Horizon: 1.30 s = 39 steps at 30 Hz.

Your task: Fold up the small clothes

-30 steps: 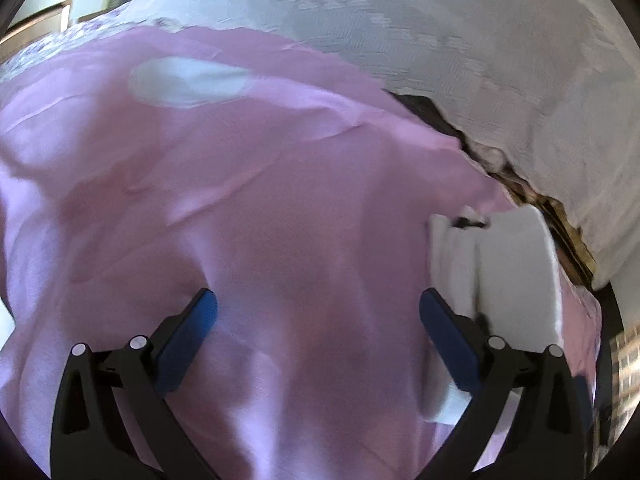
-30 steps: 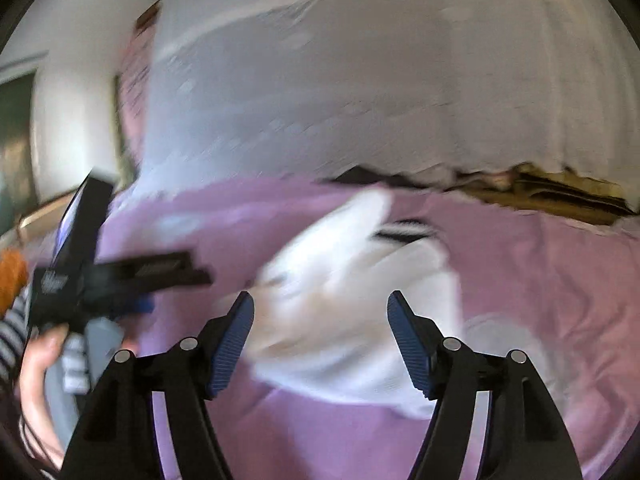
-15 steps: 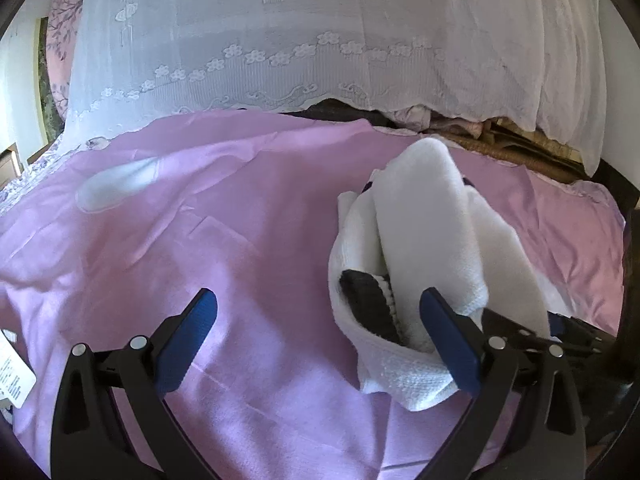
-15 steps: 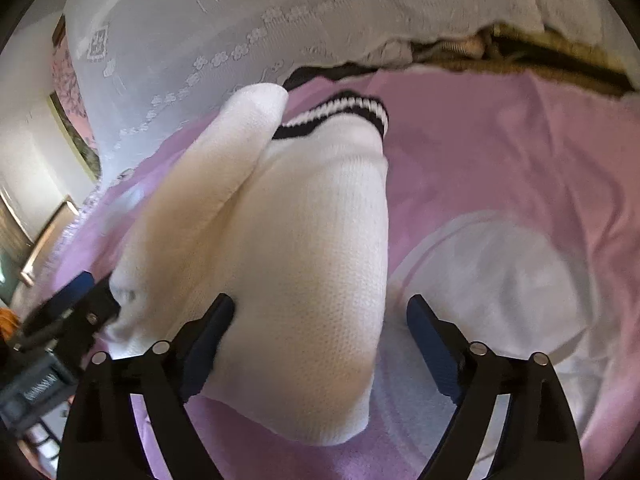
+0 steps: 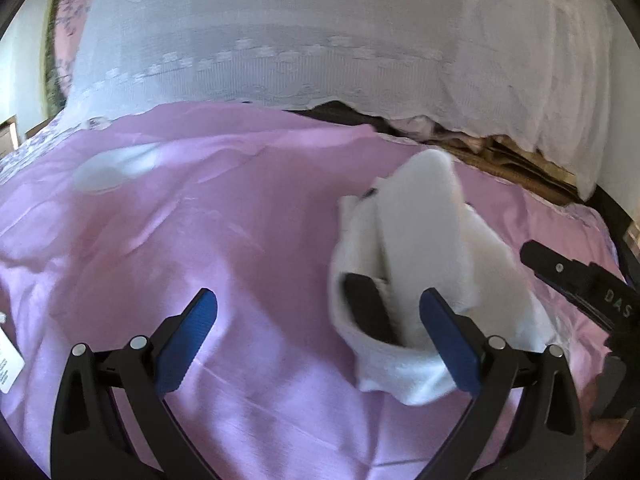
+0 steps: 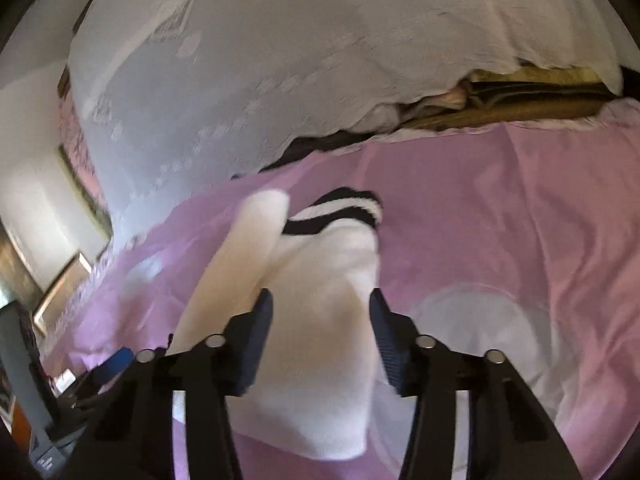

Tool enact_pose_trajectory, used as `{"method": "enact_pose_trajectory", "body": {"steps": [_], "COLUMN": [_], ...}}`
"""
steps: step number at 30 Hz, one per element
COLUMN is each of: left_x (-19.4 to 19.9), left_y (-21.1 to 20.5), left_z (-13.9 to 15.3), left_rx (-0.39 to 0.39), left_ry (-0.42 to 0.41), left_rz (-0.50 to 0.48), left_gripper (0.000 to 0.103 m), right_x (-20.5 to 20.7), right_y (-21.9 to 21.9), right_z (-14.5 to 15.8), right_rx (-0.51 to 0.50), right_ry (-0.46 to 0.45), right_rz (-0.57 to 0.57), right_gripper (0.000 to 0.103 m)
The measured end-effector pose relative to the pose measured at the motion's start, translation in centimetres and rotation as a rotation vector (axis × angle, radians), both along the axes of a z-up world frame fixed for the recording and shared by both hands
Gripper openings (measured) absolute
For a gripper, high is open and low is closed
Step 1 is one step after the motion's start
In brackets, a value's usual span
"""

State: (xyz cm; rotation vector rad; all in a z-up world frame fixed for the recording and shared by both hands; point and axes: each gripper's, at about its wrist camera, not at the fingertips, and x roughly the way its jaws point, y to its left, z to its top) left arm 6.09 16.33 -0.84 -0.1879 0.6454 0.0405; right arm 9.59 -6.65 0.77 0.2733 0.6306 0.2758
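A small white knitted garment [image 5: 424,256] with a black-striped cuff [image 6: 332,216] lies bunched on the pink sheet [image 5: 224,240]. In the left wrist view it sits at centre right, by my left gripper's right finger. My left gripper [image 5: 318,332] is open wide and empty, its fingertips low over the sheet. My right gripper [image 6: 320,320] has its jaws partly closed around the near end of the garment, whose cloth fills the gap between the blue pads. The right gripper's black body [image 5: 580,280] shows at the right edge of the left wrist view.
A white lace cover [image 5: 320,40] hangs over a pile at the back of the bed. Folded brown and yellow bedding [image 6: 500,108] shows under its edge. A pale round patch [image 6: 480,328] marks the sheet right of the garment. The wall and a framed piece [image 6: 60,288] are at the left.
My right gripper's jaws have narrowed around the white garment and moved in on its near end. My left gripper has stayed open, and its view has shifted slightly.
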Motion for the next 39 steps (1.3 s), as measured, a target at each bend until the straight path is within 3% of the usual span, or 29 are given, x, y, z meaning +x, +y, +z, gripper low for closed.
{"method": "enact_pose_trajectory", "body": {"steps": [4,8,12,15,18,23,26,30,35,39], "left_x": [1.9,3.3,3.0,2.6,2.2,1.5,0.4,-1.2,0.1,2.3], "left_y": [2.7,4.4,3.9,4.1,4.0,3.1,3.5,4.9,4.0,-0.2], "left_z": [-1.1,-2.9,-2.9,-3.0,-2.8,-1.8,-0.4,1.5,2.3,2.9], "left_rx": [-0.070,-0.184,-0.137,-0.086,-0.056,-0.031,-0.041,-0.090,-0.168,-0.105], "left_ry": [0.092,0.194,0.193,0.206,0.184,0.122,0.036,-0.090,-0.085,-0.077], "left_rz": [0.055,0.047,0.059,0.131,0.173,0.136,0.140,0.168,0.058,-0.093], "left_gripper": [0.099,0.099,0.099,0.098,0.098,0.099,0.099,0.099,0.099,0.099], "right_x": [1.9,3.5,4.8,5.7,6.5,6.0,5.5,6.1,7.4,7.8], "right_y": [3.0,7.6,12.0,13.5,13.2,10.7,7.6,3.6,1.7,2.5], "right_z": [-0.1,0.2,-0.5,-1.6,-2.1,-0.8,1.0,1.7,0.8,0.7], "right_rx": [-0.091,-0.178,-0.209,-0.186,-0.156,-0.053,0.023,0.088,0.194,0.148], "right_ry": [0.012,0.020,0.035,0.080,0.093,0.057,0.023,0.051,0.126,0.129], "right_rz": [0.015,0.126,0.211,0.256,0.275,0.259,0.202,0.125,0.092,0.102], "right_gripper": [0.041,0.042,0.041,0.045,0.046,0.046,0.046,0.047,0.048,0.048]}}
